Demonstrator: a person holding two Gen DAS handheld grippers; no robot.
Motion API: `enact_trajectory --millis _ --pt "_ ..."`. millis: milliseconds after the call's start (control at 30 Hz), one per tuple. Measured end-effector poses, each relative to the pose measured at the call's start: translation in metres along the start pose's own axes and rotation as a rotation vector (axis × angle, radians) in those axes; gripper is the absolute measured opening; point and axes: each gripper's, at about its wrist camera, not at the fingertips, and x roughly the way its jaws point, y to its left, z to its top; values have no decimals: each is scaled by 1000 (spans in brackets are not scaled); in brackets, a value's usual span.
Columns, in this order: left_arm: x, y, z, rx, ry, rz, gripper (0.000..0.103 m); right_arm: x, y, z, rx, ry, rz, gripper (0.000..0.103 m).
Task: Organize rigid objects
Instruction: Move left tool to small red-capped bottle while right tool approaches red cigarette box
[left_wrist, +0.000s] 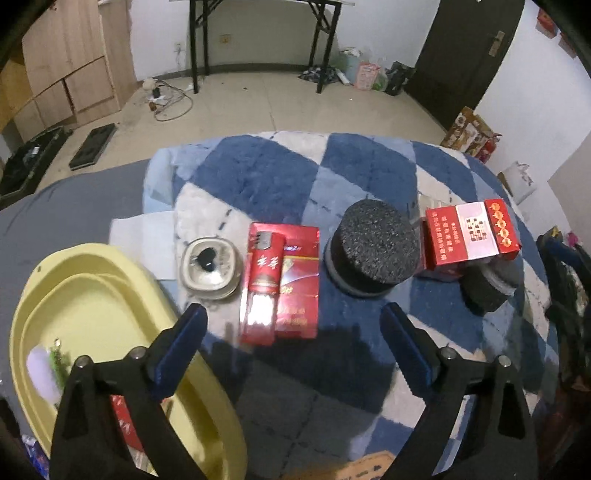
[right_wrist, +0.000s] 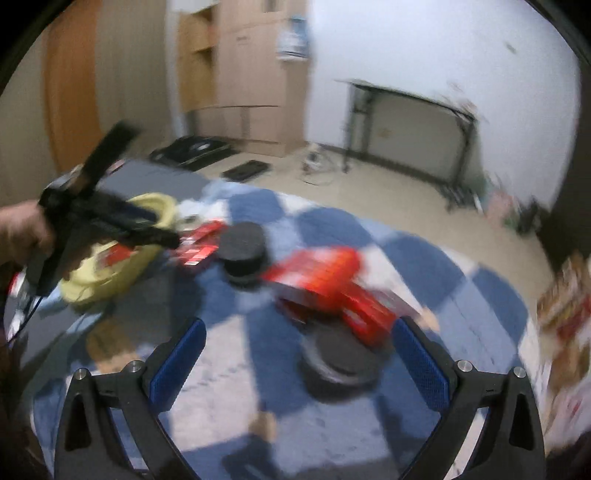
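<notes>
Several things are left out on the checked blanket (left_wrist: 280, 162): a glass ashtray (left_wrist: 209, 266), a lighter (left_wrist: 263, 284) lying on a red cigarette pack (left_wrist: 299, 284), two black sponge pucks (left_wrist: 373, 247), another red pack (left_wrist: 472, 232). Only a red pack or so sits in the yellow basin (left_wrist: 92, 302) (mostly hidden). Both my left jaws (left_wrist: 291, 347) and right jaws (right_wrist: 299, 354) stand wide and empty. The lighter's long axis runs away from me, metal head at the far end.
</notes>
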Motion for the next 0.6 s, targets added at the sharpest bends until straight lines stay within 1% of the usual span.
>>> enact_trajectory --millis 67,133,167,233,267,333,367,433,467,533,600 --pt "2 1 2 -2 0 -4 92 9 -24 -4 53 9 -7 103" --pt "6 3 5 -1 2 -22 92 19 -47 0 92 52 54 103" --pt "7 4 7 -2 3 -24 91 24 -53 4 82 74 76 103" --pt "10 6 9 -8 12 -41 86 29 -66 11 50 59 92 103" --pt "11 6 11 -8 16 -50 82 31 -76 15 58 56 115 103" --pt "14 6 12 0 25 -62 78 41 -93 20 109 89 185 103" --pt "15 4 13 4 31 -70 74 41 -104 20 135 105 215 103" --pt "17 2 14 15 39 -88 70 57 -118 21 164 135 275 103" --pt "17 1 14 20 40 -90 70 64 -123 22 161 151 304 103" --pt "20 0 14 24 42 -91 70 73 -129 22 136 164 325 103" --pt "21 2 16 19 36 -89 70 83 -136 20 126 173 315 103"
